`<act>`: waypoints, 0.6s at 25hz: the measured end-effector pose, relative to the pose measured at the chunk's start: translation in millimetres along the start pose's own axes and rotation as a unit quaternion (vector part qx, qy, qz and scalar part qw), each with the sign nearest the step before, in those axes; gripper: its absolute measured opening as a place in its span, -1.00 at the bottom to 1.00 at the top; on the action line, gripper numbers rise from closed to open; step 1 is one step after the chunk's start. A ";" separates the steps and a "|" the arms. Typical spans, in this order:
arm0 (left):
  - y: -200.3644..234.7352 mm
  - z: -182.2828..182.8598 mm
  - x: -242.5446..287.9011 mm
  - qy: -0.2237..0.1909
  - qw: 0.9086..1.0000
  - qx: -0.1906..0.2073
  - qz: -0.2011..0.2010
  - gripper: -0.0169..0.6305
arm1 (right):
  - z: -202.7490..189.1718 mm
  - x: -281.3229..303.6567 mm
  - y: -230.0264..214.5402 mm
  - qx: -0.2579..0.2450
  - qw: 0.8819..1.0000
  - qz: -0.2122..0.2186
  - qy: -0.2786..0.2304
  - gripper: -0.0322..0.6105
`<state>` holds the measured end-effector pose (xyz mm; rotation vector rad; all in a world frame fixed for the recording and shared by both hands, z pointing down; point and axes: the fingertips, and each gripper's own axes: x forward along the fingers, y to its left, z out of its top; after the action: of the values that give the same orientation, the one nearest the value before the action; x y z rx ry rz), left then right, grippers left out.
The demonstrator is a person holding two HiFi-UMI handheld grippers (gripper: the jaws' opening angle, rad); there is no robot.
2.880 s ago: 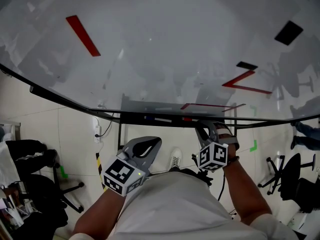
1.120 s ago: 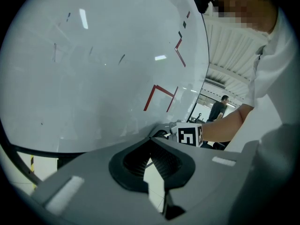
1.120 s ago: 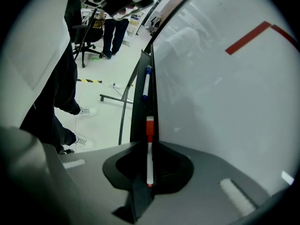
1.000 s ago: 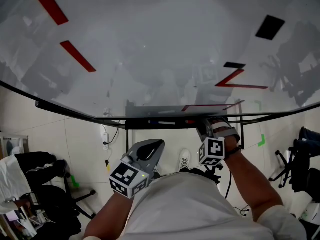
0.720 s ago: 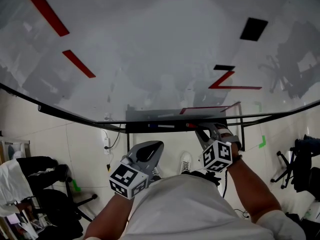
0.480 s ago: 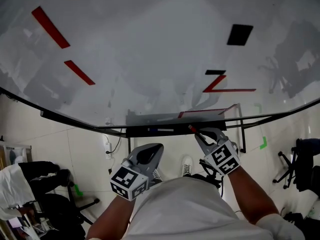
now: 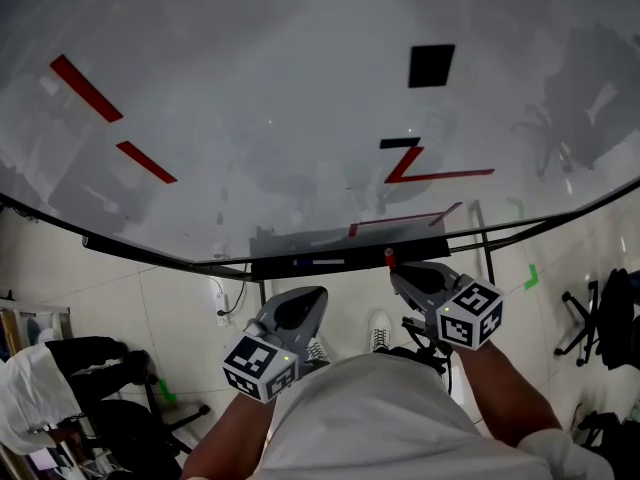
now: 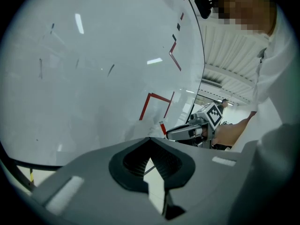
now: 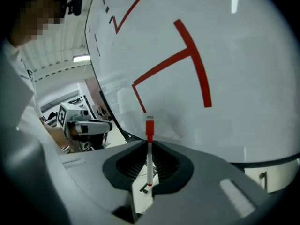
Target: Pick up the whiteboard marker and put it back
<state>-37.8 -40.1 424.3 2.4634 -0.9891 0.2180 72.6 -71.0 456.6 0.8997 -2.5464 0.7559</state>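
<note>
The whiteboard marker [image 9: 149, 156] stands upright, pinched in the right claw [image 9: 149, 145], with its red cap pointing at the whiteboard [image 7: 300, 118] near the board's lower edge. The left claw [image 8: 150, 142] is pressed together on nothing. It hangs apart to the left, above open floor [image 7: 180, 308].

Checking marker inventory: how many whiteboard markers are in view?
2: a red-capped marker clamped in the right tongs, and what looks like another marker lying on the tray. Others may be hidden.
</note>
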 end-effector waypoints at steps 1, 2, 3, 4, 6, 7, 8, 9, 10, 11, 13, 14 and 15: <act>-0.2 0.6 -0.3 -0.001 1.000 0.000 0.000 -0.90 | 0.9 -1.8 0.5 0.008 1.000 0.003 -0.005 -0.79; -0.3 1.2 -0.7 -0.002 1.000 0.000 0.000 -0.90 | 2.1 -3.3 1.0 0.016 1.000 0.005 -0.009 -0.79; -0.4 1.6 -1.2 -0.002 1.000 0.001 0.000 -0.90 | 3.6 -4.5 1.7 0.023 1.000 0.008 -0.013 -0.79; -0.4 2.0 -1.6 -0.003 1.000 0.001 0.000 -0.90 | 5.1 -5.4 2.4 0.029 0.999 0.010 -0.017 -0.79; -0.4 3.0 -2.4 -0.004 1.000 0.001 0.000 -0.90 | 6.0 -6.4 3.6 0.041 0.999 0.015 -0.022 -0.79; -0.3 3.6 -2.7 -0.005 1.000 0.000 0.001 -0.90 | 6.4 -6.9 4.2 0.047 0.998 0.017 -0.025 -0.79; -0.1 4.5 -2.9 -0.006 1.000 0.000 0.001 -0.90 | 7.8 -7.5 5.2 0.054 0.998 0.020 -0.028 -0.79; 0.3 5.8 -3.2 -0.008 1.000 -0.001 0.001 -0.90 | 10.2 -8.3 6.8 0.061 0.997 0.025 -0.033 -0.79; 0.4 7.2 -3.7 -0.010 1.000 0.000 0.000 -0.90 | 13.0 -9.4 9.1 0.069 0.996 0.031 -0.039 -0.79; -0.1 8.2 -4.1 -0.012 1.000 -0.001 0.000 -0.90 | 15.5 -11.1 12.2 0.079 0.995 0.039 -0.044 -0.79; -2.0 9.6 -4.4 -0.016 1.000 -0.003 -0.002 -0.90 | 19.9 -16.5 18.8 0.101 0.992 0.054 -0.053 -0.78; -3.0 10.3 -4.6 -0.018 1.000 -0.004 -0.003 -0.90 | 21.3 -19.4 21.9 0.112 0.990 0.061 -0.057 -0.79; -3.7 11.1 -5.0 -0.019 1.000 -0.004 -0.005 -0.90 | 22.0 -22.0 24.3 0.122 0.988 0.068 -0.060 -0.79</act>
<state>-39.2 -40.1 411.7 2.4724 -0.9926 0.1629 70.1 -57.4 419.7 0.8753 -2.6832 1.1064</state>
